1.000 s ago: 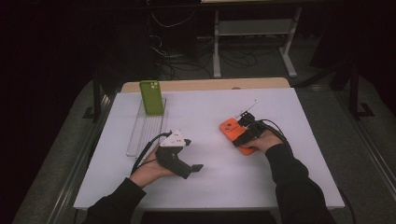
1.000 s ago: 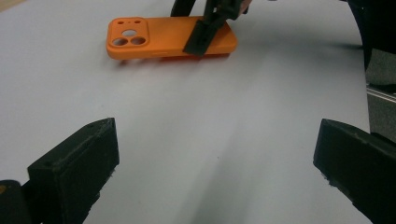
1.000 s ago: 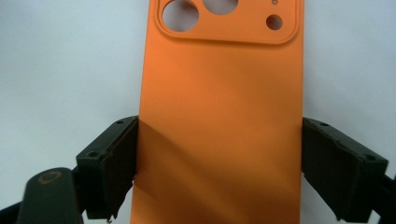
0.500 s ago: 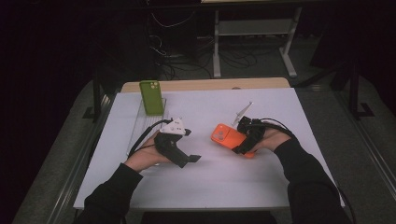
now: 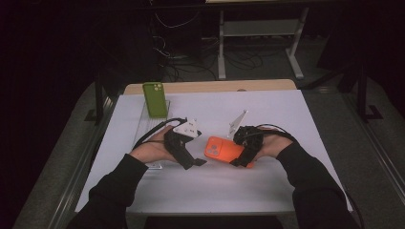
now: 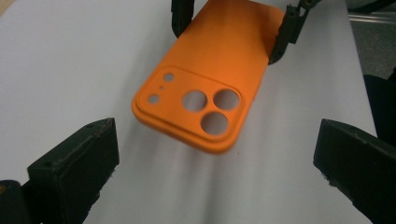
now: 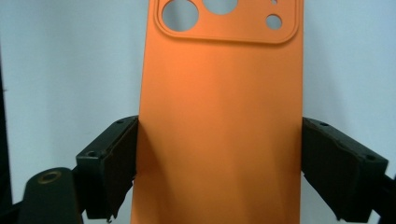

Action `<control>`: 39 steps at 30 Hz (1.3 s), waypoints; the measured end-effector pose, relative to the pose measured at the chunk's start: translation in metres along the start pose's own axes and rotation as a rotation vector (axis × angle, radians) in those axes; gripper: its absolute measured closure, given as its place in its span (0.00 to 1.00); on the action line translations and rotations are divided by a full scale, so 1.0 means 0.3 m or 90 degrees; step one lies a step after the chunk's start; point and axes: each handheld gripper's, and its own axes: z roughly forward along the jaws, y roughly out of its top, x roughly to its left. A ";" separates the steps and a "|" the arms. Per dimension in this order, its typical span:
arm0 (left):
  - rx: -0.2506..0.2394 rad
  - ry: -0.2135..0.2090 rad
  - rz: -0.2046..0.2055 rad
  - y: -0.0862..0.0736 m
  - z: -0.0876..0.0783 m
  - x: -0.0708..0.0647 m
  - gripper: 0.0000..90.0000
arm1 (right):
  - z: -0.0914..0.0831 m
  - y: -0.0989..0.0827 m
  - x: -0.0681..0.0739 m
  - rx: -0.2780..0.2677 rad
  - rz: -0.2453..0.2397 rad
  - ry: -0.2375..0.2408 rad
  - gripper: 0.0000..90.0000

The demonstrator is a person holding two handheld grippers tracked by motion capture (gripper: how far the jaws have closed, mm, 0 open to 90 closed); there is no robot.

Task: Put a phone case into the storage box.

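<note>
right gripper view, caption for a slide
Right gripper clamps orange phone case by its long edges above the white table.

We are seeing a green phone case (image 5: pixel 155 98) standing upright in a clear stand (image 5: pixel 143 125) at the far left of the white table cover (image 5: pixel 296 124). Beyond the table a grey metal frame (image 5: pixel 258 33) and loose cables (image 5: pixel 176 57) are lying in the dark.

Orange phone case (image 5: pixel 223 148) (camera cutouts showing), seemingly lifted off table.
</note>
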 end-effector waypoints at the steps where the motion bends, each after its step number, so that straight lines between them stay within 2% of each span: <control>1: 0.002 -0.006 0.003 0.004 0.004 0.004 0.00 | 0.001 0.006 0.007 0.000 -0.005 0.001 0.17; 4: 0.017 -0.020 0.004 0.010 0.020 0.008 0.00 | -0.004 0.023 0.020 0.004 -0.027 0.002 0.17; 7: 0.031 -0.031 0.030 0.014 0.037 0.012 0.00 | -0.011 0.041 0.031 0.002 -0.039 0.003 0.17; 9: 0.025 -0.035 0.018 0.016 0.048 0.004 0.00 | -0.012 0.053 0.039 0.007 -0.051 0.007 0.17; 12: 0.023 -0.046 0.029 0.018 0.057 0.003 0.00 | -0.006 0.071 0.053 0.013 -0.073 0.017 0.17; 15: 0.033 -0.067 0.035 0.013 0.069 0.000 0.00 | 0.000 0.089 0.064 0.012 -0.088 0.025 0.17; 18: 0.038 -0.079 0.042 0.012 0.078 -0.003 0.00 | 0.003 0.101 0.070 0.005 -0.093 0.037 0.17; 20: 0.038 -0.081 0.047 0.012 0.084 -0.007 0.05 | 0.004 0.109 0.071 0.002 -0.102 0.041 0.17; 24: 0.054 -0.085 0.061 0.012 0.089 -0.009 0.09 | 0.002 0.118 0.069 -0.008 -0.110 0.043 0.17; 29: 0.050 -0.095 0.046 0.011 0.092 -0.014 0.12 | 0.000 0.121 0.074 -0.015 -0.117 0.049 0.17; 35: 0.048 -0.105 0.050 0.010 0.090 -0.013 0.15 | -0.005 0.118 0.075 -0.017 -0.116 0.052 0.17; 37: 0.058 -0.095 0.062 0.013 0.089 -0.012 0.16 | -0.004 0.118 0.076 -0.017 -0.121 0.050 0.17; 38: 0.059 -0.093 0.058 0.014 0.089 -0.012 0.16 | -0.003 0.117 0.075 -0.017 -0.122 0.046 0.16; 39: 0.057 -0.098 0.042 0.014 0.089 -0.015 0.16 | -0.003 0.116 0.075 -0.018 -0.118 0.046 0.16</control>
